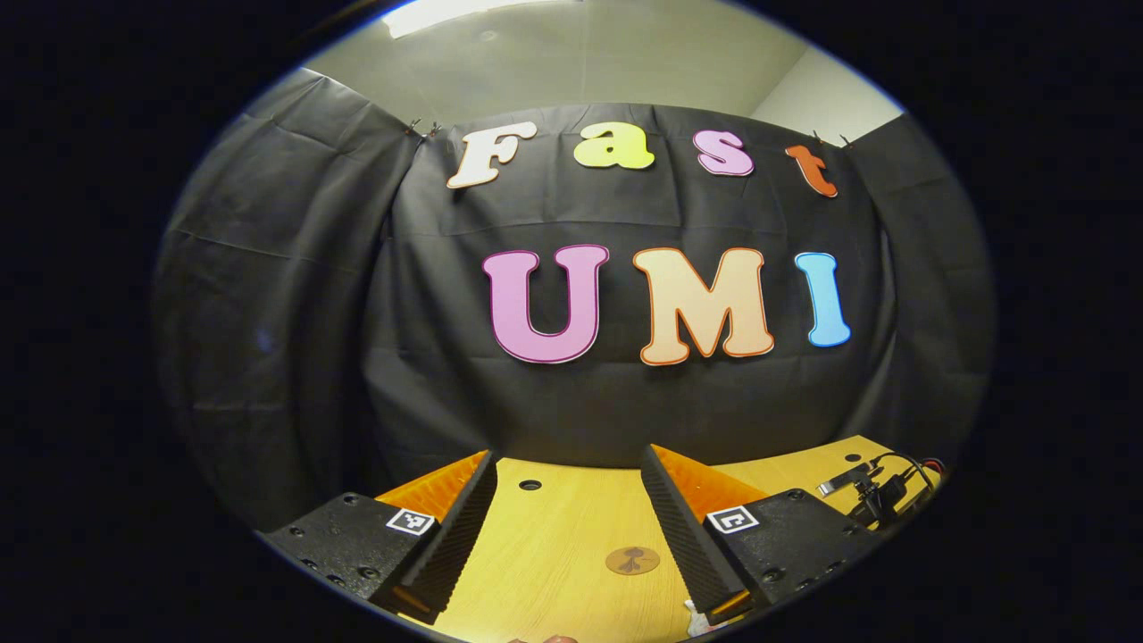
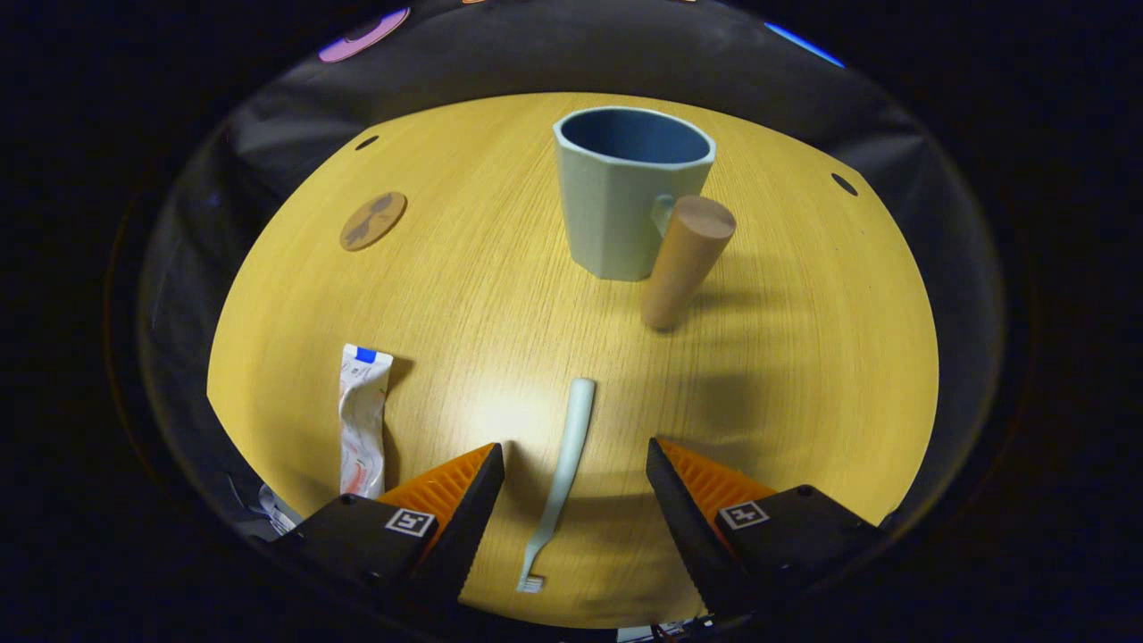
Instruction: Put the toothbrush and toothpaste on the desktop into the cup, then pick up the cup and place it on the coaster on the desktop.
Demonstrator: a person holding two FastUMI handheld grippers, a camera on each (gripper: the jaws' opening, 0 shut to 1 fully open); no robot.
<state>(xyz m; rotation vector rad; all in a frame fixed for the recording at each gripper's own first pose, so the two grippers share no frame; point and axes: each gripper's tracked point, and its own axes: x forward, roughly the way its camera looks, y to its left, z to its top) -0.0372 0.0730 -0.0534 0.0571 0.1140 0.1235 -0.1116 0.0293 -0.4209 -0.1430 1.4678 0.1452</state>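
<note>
In the right gripper view, the right gripper hangs spread wide, holding nothing, astride the toothbrush lying on the desktop. Toothpaste lies at 9 o'clock, the cup at 12, the coaster at 11. In the left gripper view, the left gripper is likewise spread and holds nothing.

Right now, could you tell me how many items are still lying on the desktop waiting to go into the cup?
2: the toothbrush lies between the right gripper's open fingers; the toothpaste lies to its left.

The cup is pale green outside, blue inside. The toothbrush is pale green. The toothpaste is white with red. The table is yellow wood.
</note>
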